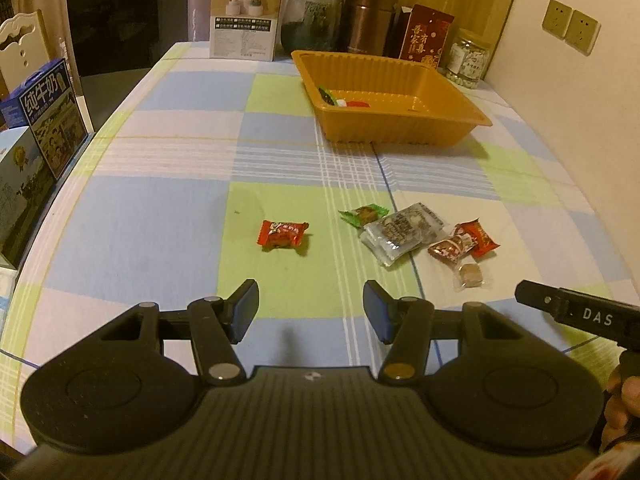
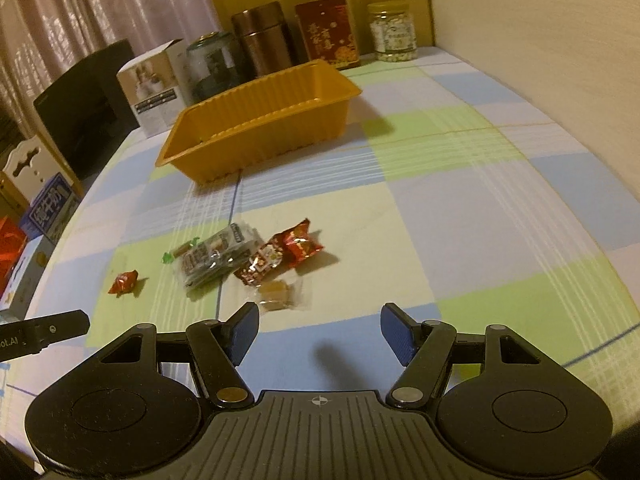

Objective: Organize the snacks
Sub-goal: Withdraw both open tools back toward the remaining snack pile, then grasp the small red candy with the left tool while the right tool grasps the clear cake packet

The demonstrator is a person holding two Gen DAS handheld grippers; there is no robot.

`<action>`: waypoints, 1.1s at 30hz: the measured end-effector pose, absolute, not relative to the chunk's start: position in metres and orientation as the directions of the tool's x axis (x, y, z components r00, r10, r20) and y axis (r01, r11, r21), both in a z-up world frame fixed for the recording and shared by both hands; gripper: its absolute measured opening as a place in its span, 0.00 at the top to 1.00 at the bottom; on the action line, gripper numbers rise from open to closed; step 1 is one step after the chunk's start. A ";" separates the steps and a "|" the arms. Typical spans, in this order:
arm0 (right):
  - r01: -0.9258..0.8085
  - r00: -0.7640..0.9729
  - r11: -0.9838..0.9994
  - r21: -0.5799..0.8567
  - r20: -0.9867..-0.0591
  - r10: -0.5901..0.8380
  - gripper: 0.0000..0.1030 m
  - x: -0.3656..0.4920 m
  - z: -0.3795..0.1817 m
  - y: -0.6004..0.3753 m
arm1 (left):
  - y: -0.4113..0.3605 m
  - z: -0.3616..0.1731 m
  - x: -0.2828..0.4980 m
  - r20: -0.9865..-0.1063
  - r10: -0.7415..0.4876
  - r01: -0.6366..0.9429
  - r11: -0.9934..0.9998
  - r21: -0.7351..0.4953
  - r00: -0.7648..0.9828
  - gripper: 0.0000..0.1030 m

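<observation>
An orange plastic tray (image 1: 440,80) (image 2: 224,148) stands mid-table with a few small wrapped sweets (image 1: 344,101) in its near corner. Loose snacks lie nearer: a lone red candy (image 1: 282,235) (image 2: 124,282), a green-wrapped candy (image 1: 364,215), a clear packet (image 1: 402,234) (image 2: 216,256), red wrapped candies (image 1: 466,242) (image 2: 298,244) and a small brown sweet in clear wrap (image 1: 472,274) (image 2: 278,294). My left gripper (image 1: 310,310) hangs open just short of the lone red candy. My right gripper (image 2: 320,332) is open too, its left finger close to the brown sweet. Nothing is between either pair of fingers.
A checked cloth (image 1: 160,208) covers the table. Along the back stand a white box (image 1: 244,14), a glass jar (image 1: 312,18), a copper canister (image 1: 368,18), a red packet (image 1: 426,36) and a clear jar (image 1: 468,58). Milk cartons (image 1: 48,116) crowd the left edge; a wall (image 2: 540,60) runs along the right.
</observation>
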State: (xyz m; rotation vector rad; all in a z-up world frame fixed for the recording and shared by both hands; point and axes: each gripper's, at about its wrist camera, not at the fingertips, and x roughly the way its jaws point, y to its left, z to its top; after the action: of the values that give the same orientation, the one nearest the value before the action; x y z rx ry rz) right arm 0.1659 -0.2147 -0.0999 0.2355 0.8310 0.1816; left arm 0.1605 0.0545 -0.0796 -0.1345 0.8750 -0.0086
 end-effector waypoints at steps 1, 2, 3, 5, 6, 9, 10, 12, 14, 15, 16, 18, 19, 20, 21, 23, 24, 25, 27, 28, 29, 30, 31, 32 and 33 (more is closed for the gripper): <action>-0.074 0.661 0.958 0.276 -0.706 0.255 0.34 0.168 -0.102 -0.212 | 0.055 -0.081 0.161 -0.767 -0.063 -0.048 0.991 -0.122 0.639 0.48; -0.085 0.661 0.958 0.274 -0.704 0.260 0.34 0.170 -0.104 -0.209 | 0.055 -0.083 0.162 -0.769 -0.063 -0.048 0.992 -0.121 0.636 0.48; -0.098 0.660 0.959 0.265 -0.704 0.262 0.34 0.172 -0.106 -0.206 | 0.055 -0.084 0.163 -0.770 -0.063 -0.047 0.992 -0.120 0.634 0.48; -0.137 0.657 0.965 0.225 -0.708 0.259 0.38 0.177 -0.111 -0.198 | 0.056 -0.086 0.164 -0.773 -0.065 -0.045 0.992 -0.120 0.631 0.48; -0.162 0.653 0.967 0.196 -0.714 0.254 0.39 0.180 -0.115 -0.194 | 0.056 -0.088 0.165 -0.775 -0.065 -0.044 0.992 -0.120 0.628 0.48; -0.228 0.631 0.969 0.096 -0.743 0.223 0.40 0.190 -0.128 -0.182 | 0.057 -0.090 0.167 -0.777 -0.067 -0.049 0.991 -0.125 0.626 0.48; -0.247 0.632 0.967 0.064 -0.746 0.210 0.40 0.192 -0.132 -0.179 | 0.058 -0.091 0.168 -0.777 -0.070 -0.053 0.990 -0.132 0.626 0.48; -0.274 0.641 0.962 0.013 -0.743 0.193 0.41 0.195 -0.138 -0.175 | 0.061 -0.092 0.169 -0.777 -0.077 -0.061 0.987 -0.147 0.625 0.48; -0.294 0.647 0.956 0.009 -0.734 0.206 0.41 0.200 -0.141 -0.175 | 0.064 -0.094 0.171 -0.778 -0.081 -0.067 0.985 -0.156 0.623 0.48; -0.300 0.649 0.954 0.007 -0.732 0.209 0.41 0.202 -0.141 -0.174 | 0.064 -0.095 0.171 -0.779 -0.083 -0.069 0.985 -0.160 0.622 0.48; -0.311 0.650 0.951 0.007 -0.728 0.218 0.41 0.204 -0.142 -0.173 | 0.065 -0.095 0.172 -0.779 -0.087 -0.070 0.984 -0.165 0.621 0.48; -0.337 0.648 0.941 0.015 -0.722 0.244 0.42 0.207 -0.144 -0.170 | 0.065 -0.097 0.173 -0.781 -0.091 -0.068 0.983 -0.169 0.618 0.48; -0.355 0.647 0.935 0.017 -0.718 0.259 0.42 0.208 -0.145 -0.169 | 0.065 -0.097 0.174 -0.781 -0.091 -0.067 0.984 -0.168 0.617 0.48; -0.372 0.646 0.928 0.014 -0.714 0.270 0.45 0.210 -0.145 -0.167 | 0.066 -0.098 0.174 -0.782 -0.092 -0.067 0.983 -0.168 0.616 0.48; -0.386 0.646 0.922 0.010 -0.710 0.279 0.47 0.211 -0.144 -0.165 | 0.066 -0.099 0.175 -0.783 -0.092 -0.068 0.983 -0.169 0.615 0.48; -0.413 0.642 0.911 0.015 -0.704 0.303 0.51 0.213 -0.145 -0.163 | 0.067 -0.101 0.175 -0.786 -0.092 -0.072 0.983 -0.171 0.611 0.48; -0.419 0.642 0.908 0.012 -0.704 0.305 0.51 0.213 -0.144 -0.161 | 0.067 -0.101 0.176 -0.787 -0.092 -0.073 0.982 -0.171 0.610 0.48; -0.425 0.640 0.905 0.008 -0.704 0.307 0.52 0.213 -0.144 -0.160 | 0.068 -0.102 0.176 -0.788 -0.091 -0.073 0.983 -0.170 0.609 0.48; -0.439 0.631 0.898 0.015 -0.706 0.321 0.67 0.211 -0.143 -0.159 | 0.068 -0.102 0.176 -0.789 -0.091 -0.073 0.983 -0.170 0.607 0.48; -0.448 0.623 0.893 0.024 -0.709 0.331 0.69 0.209 -0.143 -0.158 | 0.068 -0.103 0.177 -0.790 -0.092 -0.072 0.983 -0.171 0.607 0.48; -0.455 0.620 0.891 0.016 -0.712 0.330 0.74 0.207 -0.142 -0.156 | 0.068 -0.102 0.177 -0.789 -0.093 -0.071 0.983 -0.170 0.607 0.48; -0.460 0.617 0.888 0.015 -0.714 0.331 0.75 0.204 -0.142 -0.155 | 0.067 -0.102 0.177 -0.789 -0.093 -0.070 0.983 -0.169 0.608 0.48; -0.461 0.613 0.887 0.020 -0.715 0.335 0.75 0.201 -0.142 -0.155 | 0.067 -0.102 0.177 -0.788 -0.095 -0.068 0.983 -0.170 0.608 0.48; -0.462 0.609 0.887 0.030 -0.716 0.341 0.75 0.200 -0.142 -0.155 | 0.066 -0.102 0.176 -0.788 -0.097 -0.068 0.982 -0.174 0.608 0.48; -0.462 0.607 0.886 0.034 -0.717 0.344 0.75 0.198 -0.142 -0.155 | 0.066 -0.102 0.176 -0.787 -0.099 -0.067 0.982 -0.175 0.609 0.48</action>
State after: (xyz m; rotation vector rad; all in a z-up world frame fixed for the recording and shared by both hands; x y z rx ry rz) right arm 0.1981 -0.1549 -0.1419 -0.1611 0.7920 0.4681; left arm 0.1763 0.0659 -0.1018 -0.1951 0.9177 -0.0183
